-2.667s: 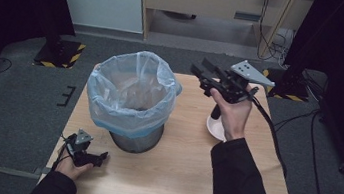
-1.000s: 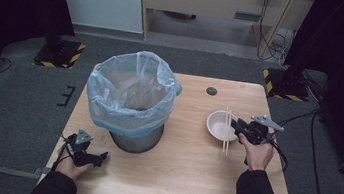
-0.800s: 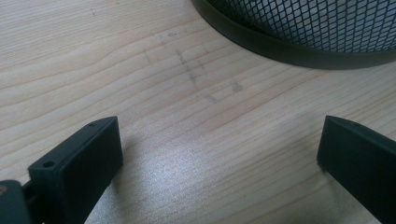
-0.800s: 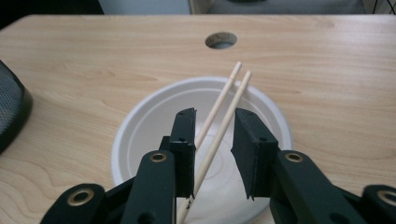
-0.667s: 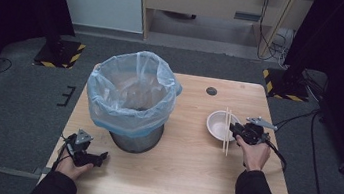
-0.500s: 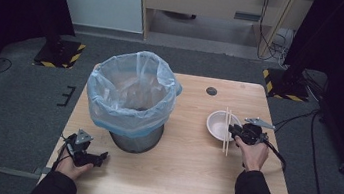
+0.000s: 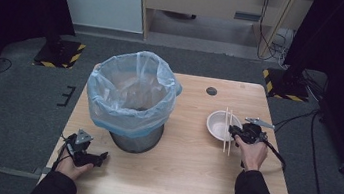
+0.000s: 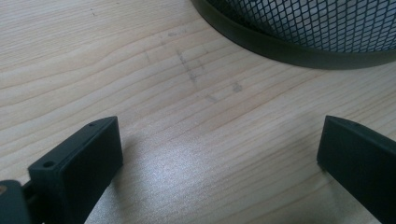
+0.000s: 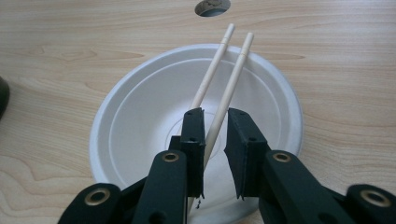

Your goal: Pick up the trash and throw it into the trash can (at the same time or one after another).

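Note:
A white bowl (image 7: 217, 125) sits right of centre on the wooden table (image 7: 184, 179), with two wooden chopsticks (image 7: 227, 122) laid across it. My right gripper (image 7: 234, 132) reaches over the bowl's near rim (image 9: 140, 116). Its jaws have just been closing and stand narrow. One chopstick (image 9: 233, 70) runs between them against the left jaw, with a gap to the right jaw. The other chopstick (image 9: 210, 65) passes behind the left jaw. My left gripper (image 7: 101, 157) rests low at the table's front left, open (image 8: 219, 154) with bare wood between its jaws.
A mesh waste bin (image 7: 131, 102) lined with a clear blue bag stands left of centre; its base (image 8: 289, 46) lies just beyond my left gripper. A round cable hole (image 7: 211, 90) is behind the bowl. Cables trail off the table's right side.
My right gripper came down from near the bin to the bowl, then edged left over it as its jaws narrowed around a chopstick. The left gripper stayed put.

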Action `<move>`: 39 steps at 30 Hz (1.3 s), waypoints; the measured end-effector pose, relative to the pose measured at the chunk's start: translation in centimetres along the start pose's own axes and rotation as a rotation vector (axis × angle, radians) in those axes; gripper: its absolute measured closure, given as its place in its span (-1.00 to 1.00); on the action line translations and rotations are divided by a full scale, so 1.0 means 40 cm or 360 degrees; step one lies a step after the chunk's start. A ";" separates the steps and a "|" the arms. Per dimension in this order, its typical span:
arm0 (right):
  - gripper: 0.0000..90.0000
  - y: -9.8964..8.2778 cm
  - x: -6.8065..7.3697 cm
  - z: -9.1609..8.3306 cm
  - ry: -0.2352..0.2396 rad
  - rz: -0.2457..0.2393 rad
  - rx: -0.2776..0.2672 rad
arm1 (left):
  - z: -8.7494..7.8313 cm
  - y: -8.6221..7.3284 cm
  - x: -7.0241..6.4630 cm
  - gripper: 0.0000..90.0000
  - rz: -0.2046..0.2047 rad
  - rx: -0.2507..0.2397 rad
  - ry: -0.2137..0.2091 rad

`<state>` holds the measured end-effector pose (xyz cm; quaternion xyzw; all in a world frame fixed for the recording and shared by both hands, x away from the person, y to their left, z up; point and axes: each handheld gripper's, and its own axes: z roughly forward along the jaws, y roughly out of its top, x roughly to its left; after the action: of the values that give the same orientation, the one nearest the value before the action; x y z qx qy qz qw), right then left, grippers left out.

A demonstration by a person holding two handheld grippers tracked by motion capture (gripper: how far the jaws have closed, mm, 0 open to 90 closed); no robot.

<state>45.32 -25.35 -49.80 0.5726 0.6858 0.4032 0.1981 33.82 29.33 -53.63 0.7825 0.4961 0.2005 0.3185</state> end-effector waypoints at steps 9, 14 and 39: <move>0.87 0.004 0.000 0.004 -0.0001 0.0026 0.0016 | 0.000 0.000 0.000 -1.00 0.0001 0.0000 0.0000; 0.91 0.004 -0.002 0.002 0.0004 0.0022 0.0021 | 0.000 0.000 0.000 -1.00 0.0000 0.0000 0.0000; 0.91 0.009 0.003 -0.001 0.0025 -0.0056 0.0022 | 0.000 0.000 0.000 -1.00 0.0000 0.0000 0.0000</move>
<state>45.50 -25.24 -49.47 0.5585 0.7002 0.3993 0.1958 33.83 29.33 -53.63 0.7825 0.4960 0.2006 0.3185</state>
